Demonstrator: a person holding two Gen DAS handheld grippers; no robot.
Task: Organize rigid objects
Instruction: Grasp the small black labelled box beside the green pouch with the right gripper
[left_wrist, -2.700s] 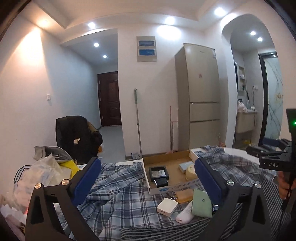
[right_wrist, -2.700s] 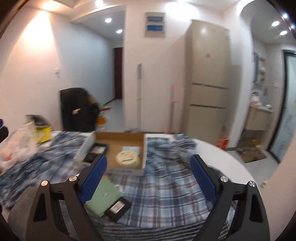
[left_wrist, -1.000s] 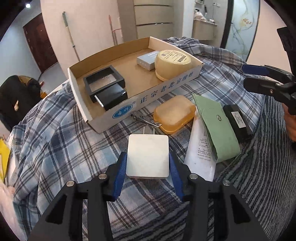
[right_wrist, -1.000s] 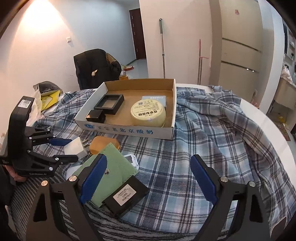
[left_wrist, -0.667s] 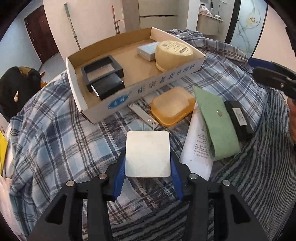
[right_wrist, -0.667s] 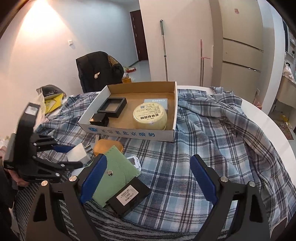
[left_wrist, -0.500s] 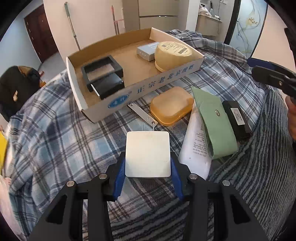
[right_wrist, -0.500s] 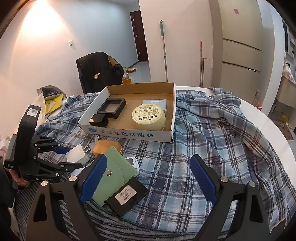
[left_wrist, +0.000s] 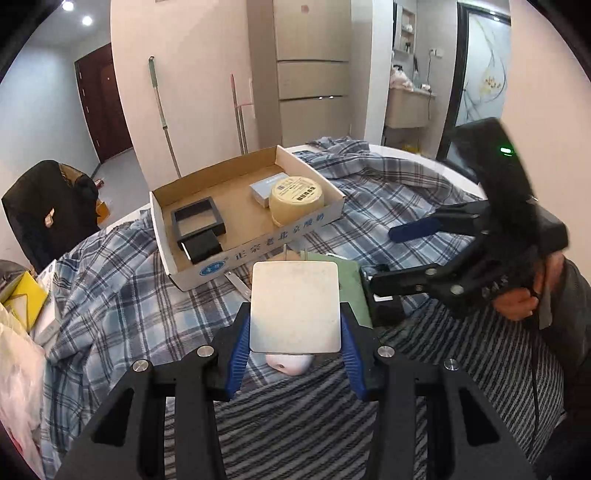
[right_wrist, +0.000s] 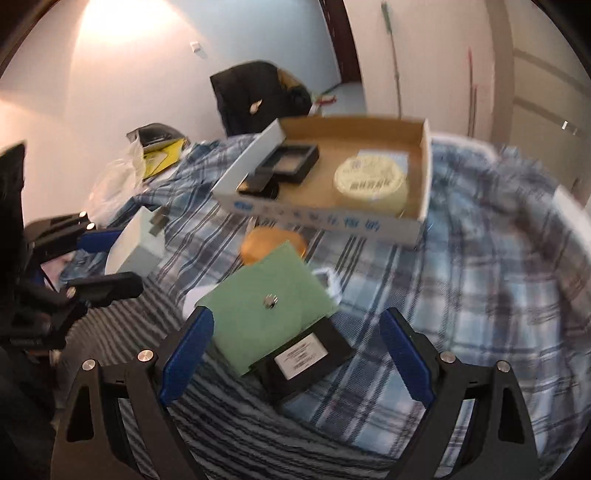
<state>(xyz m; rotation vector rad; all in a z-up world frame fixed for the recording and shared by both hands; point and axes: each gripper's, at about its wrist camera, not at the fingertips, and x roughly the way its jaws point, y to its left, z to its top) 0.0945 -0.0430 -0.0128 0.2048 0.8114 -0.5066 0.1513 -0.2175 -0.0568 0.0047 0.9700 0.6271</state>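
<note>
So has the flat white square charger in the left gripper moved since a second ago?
Yes. The white square charger, clamped in the left gripper, has been lifted off the plaid cloth and now overlaps the cardboard tray's front wall.

The white plug adapter (left_wrist: 294, 306) held in front of the left wrist camera hides most of the green pouch (left_wrist: 354, 295) and all but a sliver of the orange case behind it, and covers the upper part of a pale pink object (left_wrist: 290, 363) below. The right wrist view is smeared by motion: the print on the cardboard box (right_wrist: 317, 219) wall and the black box (right_wrist: 304, 360) label cannot be read. The green pouch overlaps the orange case (right_wrist: 267, 240) and the black box's far end.
</note>
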